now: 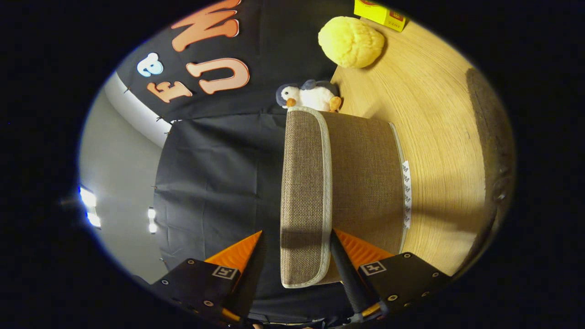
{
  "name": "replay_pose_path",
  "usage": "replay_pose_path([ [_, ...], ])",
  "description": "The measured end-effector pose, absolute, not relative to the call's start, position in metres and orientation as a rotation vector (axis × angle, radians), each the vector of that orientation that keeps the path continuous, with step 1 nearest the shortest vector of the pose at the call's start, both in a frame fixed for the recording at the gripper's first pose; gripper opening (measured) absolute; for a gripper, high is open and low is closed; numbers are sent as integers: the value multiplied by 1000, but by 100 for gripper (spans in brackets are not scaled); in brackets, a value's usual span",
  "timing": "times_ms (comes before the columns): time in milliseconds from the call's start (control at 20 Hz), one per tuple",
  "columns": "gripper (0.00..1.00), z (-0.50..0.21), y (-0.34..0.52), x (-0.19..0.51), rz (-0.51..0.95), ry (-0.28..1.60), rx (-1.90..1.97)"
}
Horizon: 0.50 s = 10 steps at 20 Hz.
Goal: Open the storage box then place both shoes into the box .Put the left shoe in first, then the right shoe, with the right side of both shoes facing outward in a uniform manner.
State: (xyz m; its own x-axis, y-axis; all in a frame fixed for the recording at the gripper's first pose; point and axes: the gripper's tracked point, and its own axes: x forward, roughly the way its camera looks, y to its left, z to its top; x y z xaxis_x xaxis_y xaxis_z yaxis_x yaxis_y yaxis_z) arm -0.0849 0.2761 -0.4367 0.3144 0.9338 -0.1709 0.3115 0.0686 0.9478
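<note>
I've got the gripper (296,240) spread wide w/ the lid flap (305,196) of the storage box (365,178) sitting between the fingers, neither one clearly pressing on it. The box is brown woven fabric w/ pale trim, on the wooden table (443,151); view is rolled sideways. Beyond the box, touching its far edge, is a plush penguin (308,96), past that a yellow fluffy ball (351,42) & a yellow carton (380,13) by it
</note>
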Motion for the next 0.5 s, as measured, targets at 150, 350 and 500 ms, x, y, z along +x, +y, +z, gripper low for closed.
replay_pose_path([
  [150,70,-426,265,-84,711,1171,1444],
  [350,38,-391,243,-62,697,1053,1513],
  [500,26,-365,248,-57,743,1031,1469],
])
